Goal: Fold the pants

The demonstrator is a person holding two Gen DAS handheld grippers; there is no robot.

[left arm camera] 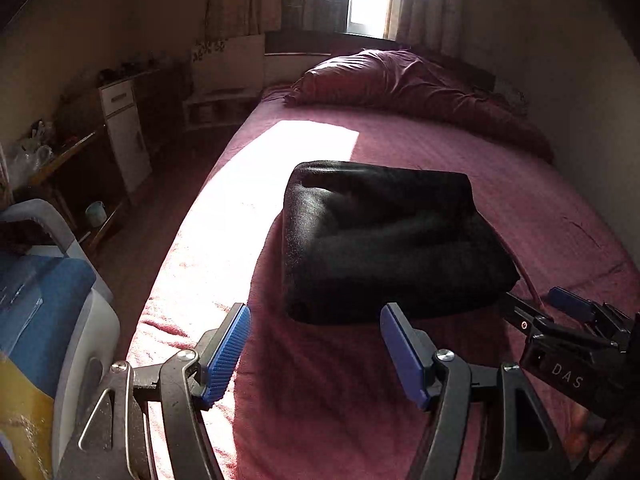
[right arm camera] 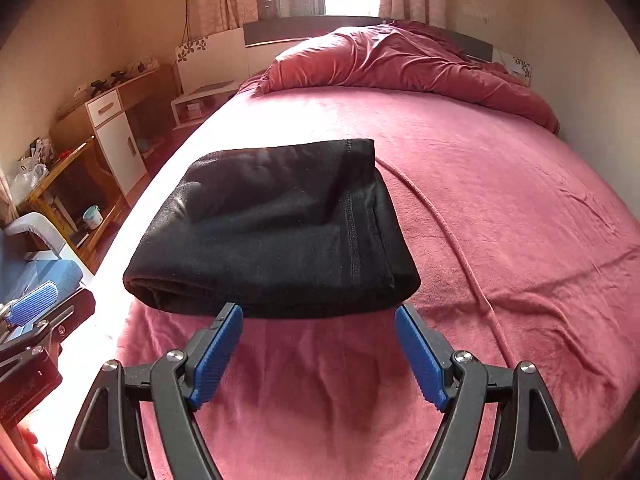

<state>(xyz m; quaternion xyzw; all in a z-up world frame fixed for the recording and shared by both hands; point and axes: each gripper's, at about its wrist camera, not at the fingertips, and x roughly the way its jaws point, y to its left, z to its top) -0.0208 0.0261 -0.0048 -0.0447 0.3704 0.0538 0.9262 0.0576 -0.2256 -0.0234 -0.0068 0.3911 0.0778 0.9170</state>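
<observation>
Black pants (left arm camera: 384, 240) lie folded into a thick rectangular bundle on the pink bed cover (left arm camera: 320, 400); they also show in the right wrist view (right arm camera: 276, 232). My left gripper (left arm camera: 316, 316) is open and empty, just in front of the bundle's near edge. My right gripper (right arm camera: 318, 314) is open and empty, its blue fingertips close to the bundle's near edge, holding nothing. The right gripper also shows at the lower right of the left wrist view (left arm camera: 560, 308). The left gripper shows at the lower left of the right wrist view (right arm camera: 36, 308).
A crumpled red duvet (right arm camera: 400, 64) lies at the head of the bed. A pink cord (right arm camera: 452, 240) runs along the cover right of the pants. A white-and-wood cabinet (right arm camera: 116, 140), a low table (right arm camera: 60, 184) and a blue-and-white object (left arm camera: 48, 304) stand left of the bed.
</observation>
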